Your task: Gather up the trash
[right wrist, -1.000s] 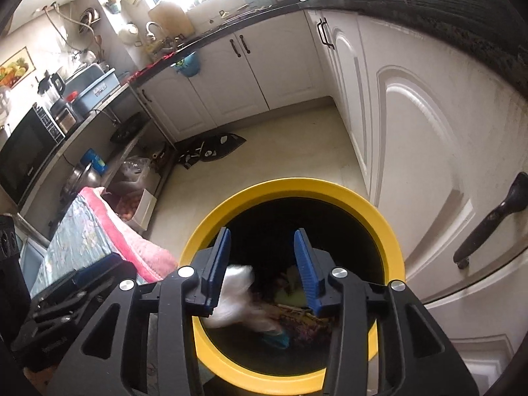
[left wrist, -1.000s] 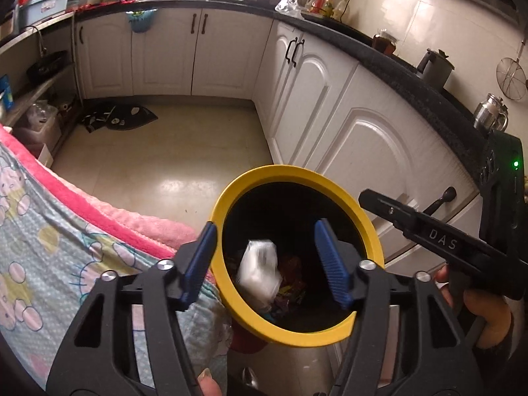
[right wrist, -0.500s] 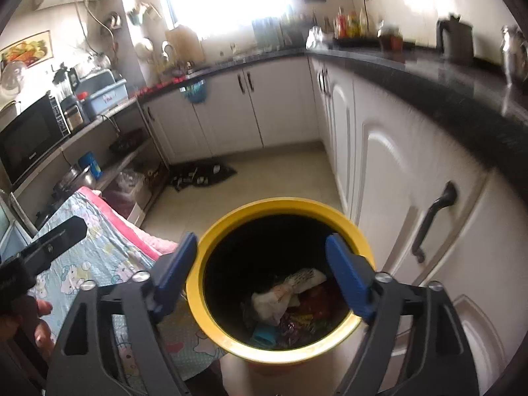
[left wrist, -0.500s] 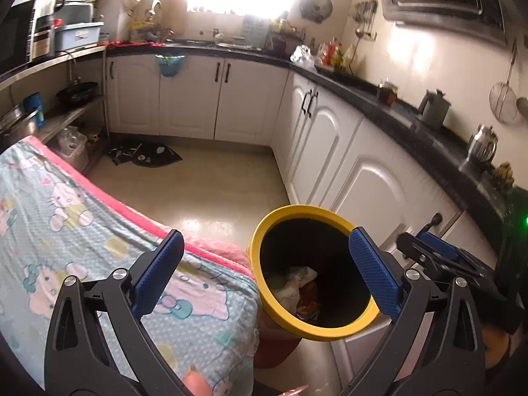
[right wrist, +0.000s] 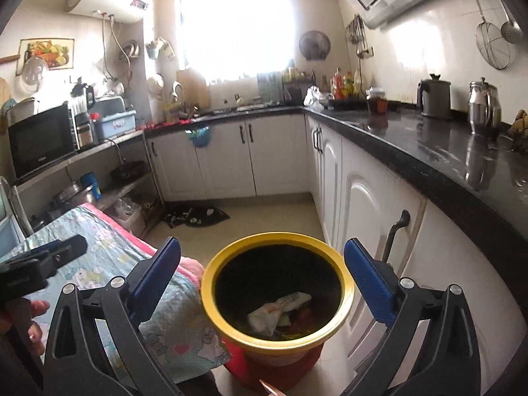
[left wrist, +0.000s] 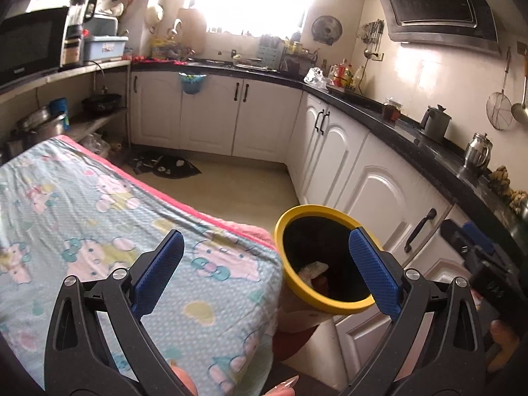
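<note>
A trash bin with a yellow rim (right wrist: 211, 300) stands on the floor between the table and the cabinets; its yellow rim also shows in the left wrist view (left wrist: 290, 280). Crumpled white paper (right wrist: 277, 310) and coloured wrappers lie inside; the paper also shows in the left wrist view (left wrist: 313, 269). My left gripper (left wrist: 267, 274) is open wide and empty, raised above the table's corner and the bin. My right gripper (right wrist: 262, 275) is open wide and empty, above and behind the bin. The left gripper body shows at the left of the right wrist view (right wrist: 36, 264).
A table with a cartoon-print cloth (left wrist: 82, 217) stands left of the bin. White cabinets (right wrist: 369, 224) under a black counter (right wrist: 445, 151) run along the right. A dark mat (right wrist: 194, 216) lies on the floor by the far cabinets.
Both grippers opened wider and rose away from the bin. The white paper that was between the jaws now lies in the bin.
</note>
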{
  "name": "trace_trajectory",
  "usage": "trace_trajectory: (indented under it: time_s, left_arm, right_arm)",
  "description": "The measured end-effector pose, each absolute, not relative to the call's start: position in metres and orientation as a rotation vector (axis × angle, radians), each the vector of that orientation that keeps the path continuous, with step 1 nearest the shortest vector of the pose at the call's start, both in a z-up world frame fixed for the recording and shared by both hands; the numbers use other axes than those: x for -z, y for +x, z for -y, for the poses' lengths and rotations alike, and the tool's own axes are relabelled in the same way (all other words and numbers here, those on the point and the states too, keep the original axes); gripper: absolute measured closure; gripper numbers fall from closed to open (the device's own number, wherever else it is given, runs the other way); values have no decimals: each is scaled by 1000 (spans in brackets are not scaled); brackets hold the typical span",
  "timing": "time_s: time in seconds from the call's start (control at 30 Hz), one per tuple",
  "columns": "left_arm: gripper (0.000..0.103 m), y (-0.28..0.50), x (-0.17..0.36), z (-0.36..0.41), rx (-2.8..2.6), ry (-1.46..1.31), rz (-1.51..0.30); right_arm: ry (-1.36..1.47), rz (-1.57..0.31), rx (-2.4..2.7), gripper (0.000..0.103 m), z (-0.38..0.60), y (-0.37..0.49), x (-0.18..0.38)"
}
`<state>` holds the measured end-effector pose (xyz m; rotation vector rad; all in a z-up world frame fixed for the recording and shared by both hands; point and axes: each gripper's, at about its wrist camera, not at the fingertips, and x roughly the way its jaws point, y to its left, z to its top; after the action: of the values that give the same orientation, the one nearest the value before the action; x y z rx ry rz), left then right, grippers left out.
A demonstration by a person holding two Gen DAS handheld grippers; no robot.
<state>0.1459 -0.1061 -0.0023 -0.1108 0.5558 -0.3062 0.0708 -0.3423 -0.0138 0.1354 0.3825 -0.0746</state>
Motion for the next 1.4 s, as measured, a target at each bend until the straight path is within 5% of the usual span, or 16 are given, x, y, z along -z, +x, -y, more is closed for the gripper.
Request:
trace_trajectory:
  time_s: [1.4]
  left_arm:
    - [11,88,-3,87,255,-91,-473]
  right_arm:
    - [77,-305,10,6,309,16,13]
